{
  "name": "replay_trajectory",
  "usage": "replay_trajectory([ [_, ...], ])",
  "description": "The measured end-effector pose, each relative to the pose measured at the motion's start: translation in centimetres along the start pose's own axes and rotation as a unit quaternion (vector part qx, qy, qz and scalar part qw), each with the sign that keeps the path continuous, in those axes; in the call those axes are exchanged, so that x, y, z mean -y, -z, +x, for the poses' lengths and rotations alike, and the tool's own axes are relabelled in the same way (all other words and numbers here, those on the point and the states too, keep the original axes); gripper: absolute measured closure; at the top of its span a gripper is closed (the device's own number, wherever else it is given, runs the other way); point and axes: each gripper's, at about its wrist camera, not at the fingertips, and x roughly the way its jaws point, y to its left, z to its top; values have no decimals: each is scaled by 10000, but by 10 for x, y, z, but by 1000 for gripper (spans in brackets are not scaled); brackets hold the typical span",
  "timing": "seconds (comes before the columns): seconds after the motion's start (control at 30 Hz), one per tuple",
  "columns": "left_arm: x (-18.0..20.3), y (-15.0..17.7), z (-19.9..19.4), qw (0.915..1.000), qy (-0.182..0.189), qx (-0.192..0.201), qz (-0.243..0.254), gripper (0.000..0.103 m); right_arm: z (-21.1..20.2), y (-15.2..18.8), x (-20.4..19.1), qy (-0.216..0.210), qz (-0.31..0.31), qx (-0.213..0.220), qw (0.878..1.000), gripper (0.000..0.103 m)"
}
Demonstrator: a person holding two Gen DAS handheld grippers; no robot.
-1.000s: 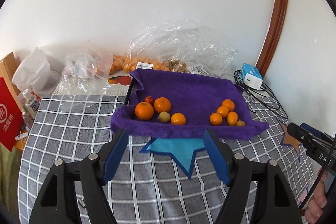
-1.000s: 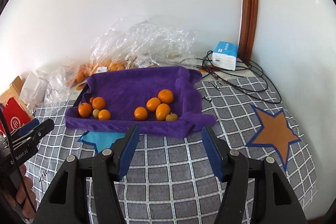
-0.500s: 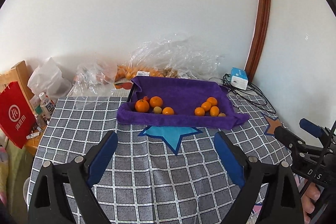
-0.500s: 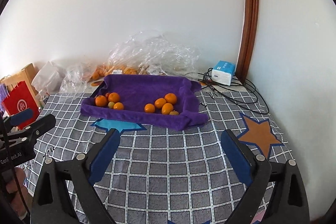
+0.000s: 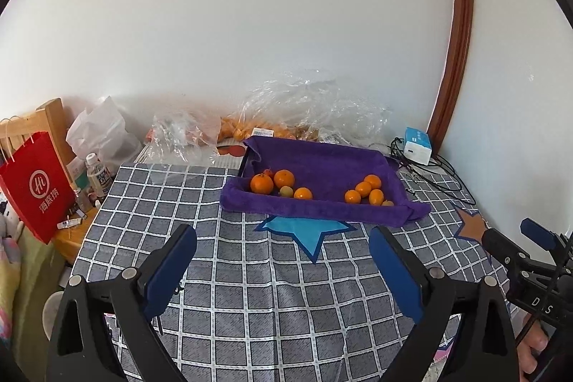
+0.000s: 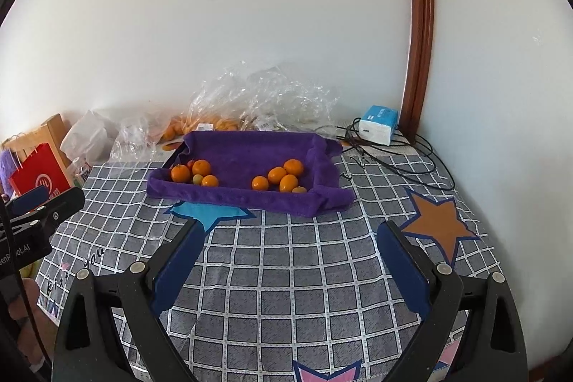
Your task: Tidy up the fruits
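A tray lined with a purple towel (image 5: 322, 163) (image 6: 250, 149) sits at the back of the checked table. In it lie two clusters of small oranges: one at the left (image 5: 261, 183) (image 6: 181, 173) with a greenish fruit and a small red one, one at the right (image 5: 363, 188) (image 6: 277, 175). My left gripper (image 5: 283, 235) hovers well in front of the tray, its jaws opening with nothing between them. My right gripper (image 6: 290, 226) also hangs short of the tray, open and empty. Each view shows the other gripper at its edge.
Clear plastic bags with more oranges (image 5: 250, 131) lie behind the tray against the wall. A blue-and-white box (image 5: 417, 140) and black cables (image 6: 394, 163) sit at the back right. A red paper bag (image 5: 35, 185) and a bottle (image 5: 96, 172) stand past the table's left edge.
Both grippers pulled back and up from the tray, so it looks smaller and farther. The jaws of both spread much wider.
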Motion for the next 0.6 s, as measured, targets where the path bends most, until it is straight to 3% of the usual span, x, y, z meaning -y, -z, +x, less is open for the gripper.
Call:
replay_trajectory([
  [0.6,3,1,-2,9998,-137,48,121,5,-9,5,3,94,130,68,9998,7],
])
